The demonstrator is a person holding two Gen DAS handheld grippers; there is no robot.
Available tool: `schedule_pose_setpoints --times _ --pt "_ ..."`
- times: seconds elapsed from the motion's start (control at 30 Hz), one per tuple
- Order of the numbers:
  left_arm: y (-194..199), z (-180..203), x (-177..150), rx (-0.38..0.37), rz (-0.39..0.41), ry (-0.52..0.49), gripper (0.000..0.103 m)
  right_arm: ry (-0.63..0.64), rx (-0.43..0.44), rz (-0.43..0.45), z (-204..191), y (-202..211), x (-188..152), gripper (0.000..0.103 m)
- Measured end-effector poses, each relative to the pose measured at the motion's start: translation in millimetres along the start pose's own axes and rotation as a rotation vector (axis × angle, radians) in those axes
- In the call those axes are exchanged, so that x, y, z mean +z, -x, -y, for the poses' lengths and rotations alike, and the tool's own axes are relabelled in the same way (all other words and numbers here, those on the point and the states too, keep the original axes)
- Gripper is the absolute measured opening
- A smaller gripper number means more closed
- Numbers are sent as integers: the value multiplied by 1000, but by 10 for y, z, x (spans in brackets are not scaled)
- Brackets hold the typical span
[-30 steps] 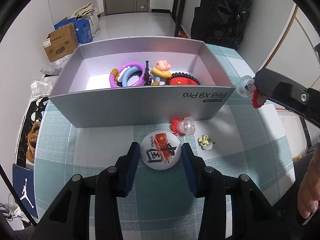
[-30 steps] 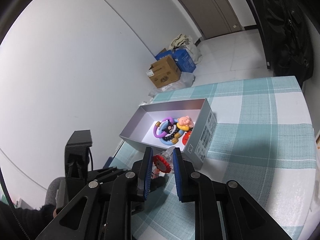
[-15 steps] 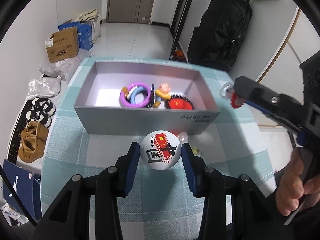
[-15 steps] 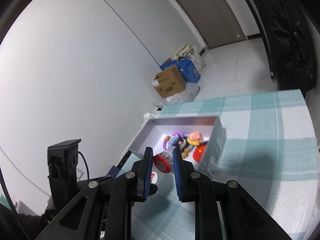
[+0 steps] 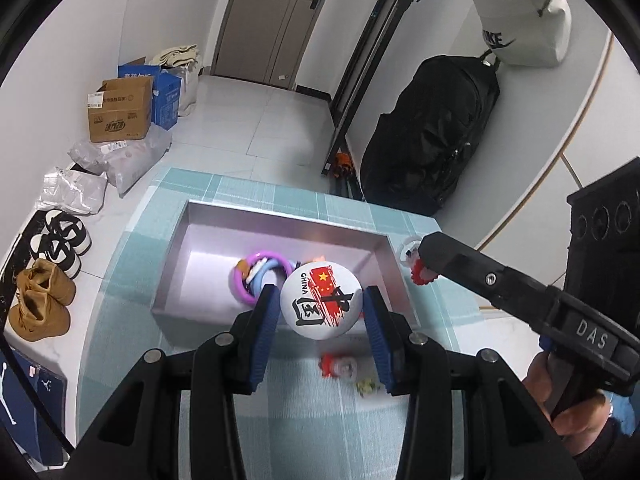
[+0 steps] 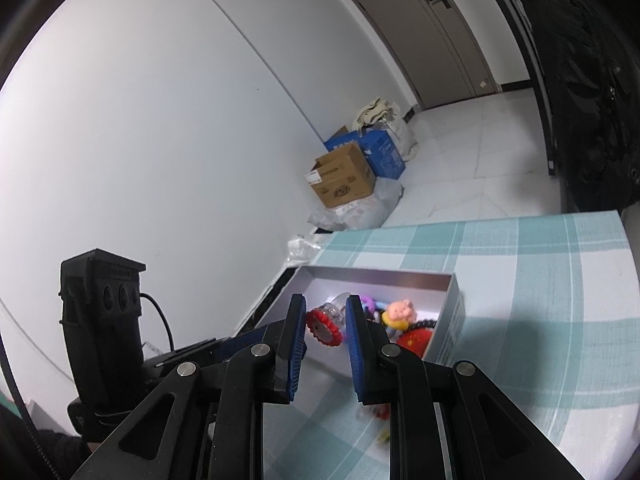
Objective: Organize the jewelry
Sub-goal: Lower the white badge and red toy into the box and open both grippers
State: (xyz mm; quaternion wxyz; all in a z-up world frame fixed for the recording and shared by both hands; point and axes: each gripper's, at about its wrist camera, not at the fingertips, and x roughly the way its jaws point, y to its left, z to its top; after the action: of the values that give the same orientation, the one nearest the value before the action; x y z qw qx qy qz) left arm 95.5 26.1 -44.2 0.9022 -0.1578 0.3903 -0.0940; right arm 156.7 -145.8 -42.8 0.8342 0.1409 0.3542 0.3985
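Note:
My left gripper (image 5: pixel 320 306) is shut on a round white badge (image 5: pixel 321 299) with a red flag and black lettering, held above the near side of the silver box (image 5: pixel 192 236). The box holds purple and blue rings (image 5: pixel 260 276), a pink pig figure (image 6: pixel 401 311) and a red disc (image 6: pixel 416 339). My right gripper (image 6: pixel 325 322) is shut on a red toothed ring with a clear top (image 6: pixel 326 325), held over the box; it also shows in the left wrist view (image 5: pixel 420 268) at the box's right end. A second red ring (image 5: pixel 336 365) and a small yellow flower (image 5: pixel 366 386) lie on the cloth.
The table wears a teal and white checked cloth (image 5: pixel 132 344). Shoes (image 5: pixel 38 304), cardboard boxes (image 5: pixel 120 110) and plastic bags lie on the floor to the left. A black backpack (image 5: pixel 432 136) stands behind the table. A hand holds the right gripper's handle (image 5: pixel 568 396).
Both grippers have risen and moved forward over the box, each still holding its item. The badge was lifted off the cloth. The red ring and flower stayed on the table.

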Motion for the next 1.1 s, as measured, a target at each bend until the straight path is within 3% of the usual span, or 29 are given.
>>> schedule_pose_setpoints --times 0.63,1.1 --pt "-305 -117 213 6 -64 35 37 7 -17 -16 219 -279 202 19" --pt "-427 -141 233 -2 -104 63 37 -56 -41 -86 360 -414 154 20"
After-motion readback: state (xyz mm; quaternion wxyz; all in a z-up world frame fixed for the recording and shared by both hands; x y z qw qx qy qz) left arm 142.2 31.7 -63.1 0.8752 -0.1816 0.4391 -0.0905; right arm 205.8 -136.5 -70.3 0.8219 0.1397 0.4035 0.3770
